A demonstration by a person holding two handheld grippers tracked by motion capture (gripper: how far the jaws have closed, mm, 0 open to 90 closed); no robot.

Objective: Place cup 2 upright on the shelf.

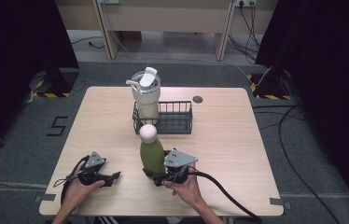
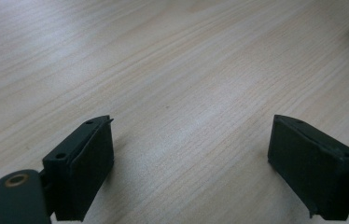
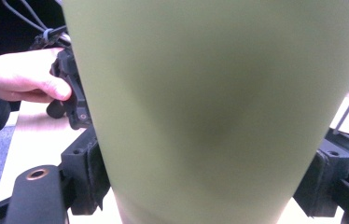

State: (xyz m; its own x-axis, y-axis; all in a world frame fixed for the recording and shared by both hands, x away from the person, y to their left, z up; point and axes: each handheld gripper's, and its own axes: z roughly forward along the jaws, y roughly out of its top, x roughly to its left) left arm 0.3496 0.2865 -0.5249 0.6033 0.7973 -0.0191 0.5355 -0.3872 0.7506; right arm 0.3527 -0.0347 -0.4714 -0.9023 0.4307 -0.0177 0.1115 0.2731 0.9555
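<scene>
- Near the front edge of the pale wood-grain surface (image 1: 238,140), an olive-green bottle (image 1: 151,156) with a smooth matte body and a rounded white cap stands upright, pinched low on its body by the right tongs (image 1: 156,176), whose black pads press on either side of it.
- Close up in the right gripper view, the bottle (image 3: 210,107) is a plain, even green cylinder that tapers slightly toward its base.
- Left tongs (image 1: 114,176) lie low over the surface, spread wide with bare wood between the blocky black pads (image 2: 86,163); they are well to the left of the bottle.
- Behind the bottle sits a dark wire basket (image 1: 177,122), rectangular with thin upright bars; a cream tumbler (image 1: 146,95) with a clear flip lid stands in its left end, the rest of the basket bare.
- Around the surface lie grey carpet, black curtains at both sides, loose cables on the right and pale desk legs at the back.
</scene>
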